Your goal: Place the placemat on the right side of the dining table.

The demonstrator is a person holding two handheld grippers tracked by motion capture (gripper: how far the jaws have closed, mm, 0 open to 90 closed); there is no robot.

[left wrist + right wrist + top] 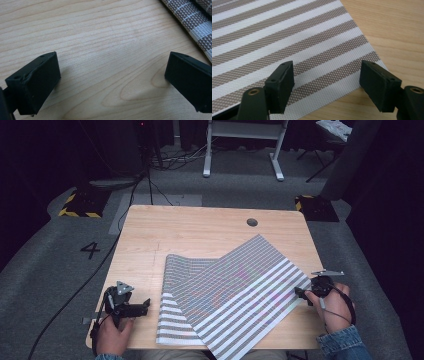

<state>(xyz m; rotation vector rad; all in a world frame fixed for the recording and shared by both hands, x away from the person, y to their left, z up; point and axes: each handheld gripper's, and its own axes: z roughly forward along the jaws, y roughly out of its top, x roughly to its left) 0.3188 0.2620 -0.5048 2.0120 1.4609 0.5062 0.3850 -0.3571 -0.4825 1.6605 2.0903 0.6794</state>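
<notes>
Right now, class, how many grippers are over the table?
2: the left gripper open near the table's front left, the right gripper open at the striped mat's right edge.

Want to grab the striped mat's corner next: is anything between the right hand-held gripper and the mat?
Nothing visible. The right hand-held gripper is open, its jaws already straddling the mat corner, with bare table beside it.
</notes>
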